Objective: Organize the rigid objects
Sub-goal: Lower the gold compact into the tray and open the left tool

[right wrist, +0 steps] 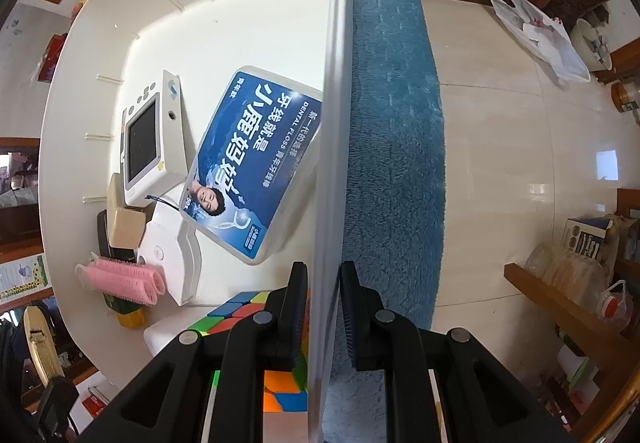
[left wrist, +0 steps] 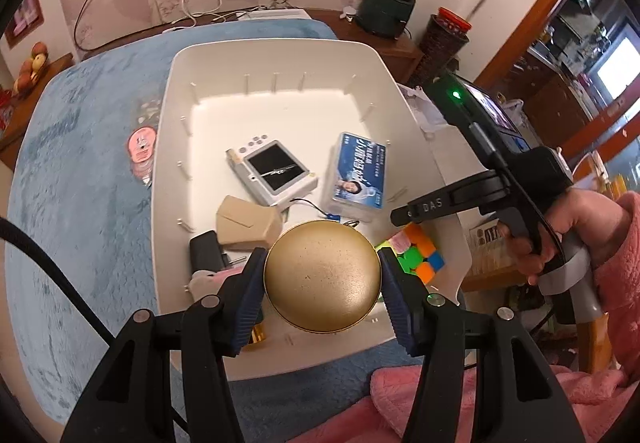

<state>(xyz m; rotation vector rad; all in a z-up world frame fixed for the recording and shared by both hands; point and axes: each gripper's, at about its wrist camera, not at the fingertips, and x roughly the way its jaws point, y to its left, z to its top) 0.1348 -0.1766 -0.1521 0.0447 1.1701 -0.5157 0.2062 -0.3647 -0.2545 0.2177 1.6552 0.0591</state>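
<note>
**A:** What lay nearest the lens in the left wrist view?

**B:** The left claw (left wrist: 322,283), its ribbed pads pinching a round gold tin (left wrist: 322,281) across its widest girth, held above the near end of the white bin (left wrist: 280,55).

**A:** How would the tin likely handle?

**B:** It looked rigid, smooth and probably slippery, domed on top. The hold across the diameter suited it; a grip higher on the dome might have slid off.

**A:** Its orientation?

**B:** The domed face was turned toward the camera. Being circular, it showed no long axis; a small ring at its far edge pointed into the bin.

**A:** And the right claw (right wrist: 324,307)?

**B:** Nearly pressed together on the bin's right wall, one finger inside, one outside against the blue worktop cover (right wrist: 392,123), apparently steadying the bin.

**A:** What lay below the tin?

**B:** A puzzle cube (left wrist: 416,255), a dental floss box (left wrist: 358,177), a white screen device (left wrist: 272,171) and a beige box (left wrist: 248,223).
</note>
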